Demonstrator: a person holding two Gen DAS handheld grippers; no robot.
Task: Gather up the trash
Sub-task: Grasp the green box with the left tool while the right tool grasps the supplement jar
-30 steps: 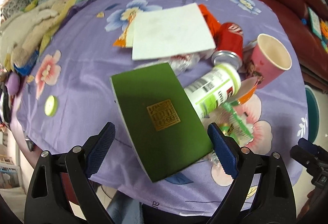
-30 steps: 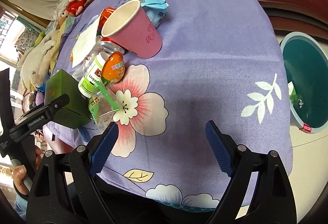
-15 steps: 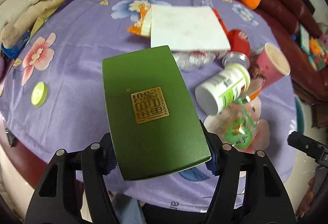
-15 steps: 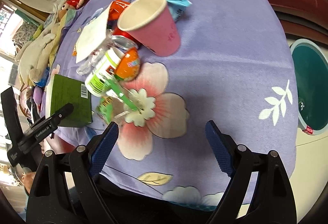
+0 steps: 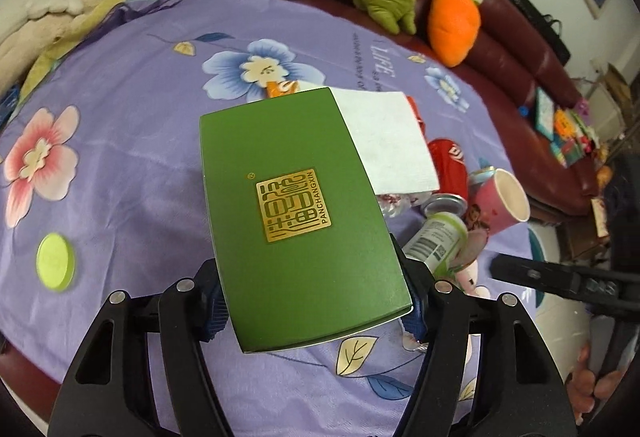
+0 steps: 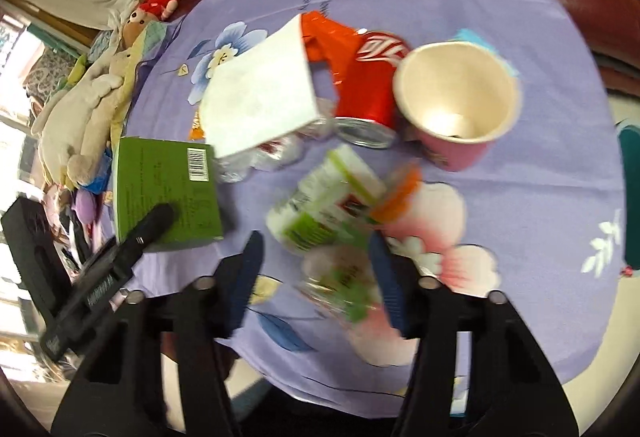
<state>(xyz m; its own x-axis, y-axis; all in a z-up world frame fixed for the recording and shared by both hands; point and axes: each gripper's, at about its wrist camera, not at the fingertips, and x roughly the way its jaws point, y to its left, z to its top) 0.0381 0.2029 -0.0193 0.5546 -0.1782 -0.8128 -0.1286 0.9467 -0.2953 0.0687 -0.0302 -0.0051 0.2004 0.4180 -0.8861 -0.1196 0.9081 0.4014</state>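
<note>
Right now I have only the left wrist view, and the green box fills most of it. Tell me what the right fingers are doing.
Observer: The right gripper is closing around a crumpled clear plastic cup. The picture is blurred, but its left pad looks clear of the cup.
Operator: Report anything hidden behind the pink cup.
Observer: A light blue wrapper pokes out from behind the pink cup.
Operator: Describe the underside of the box I am holding.
Observer: The lower face of the green box carries small print and a barcode.
</note>
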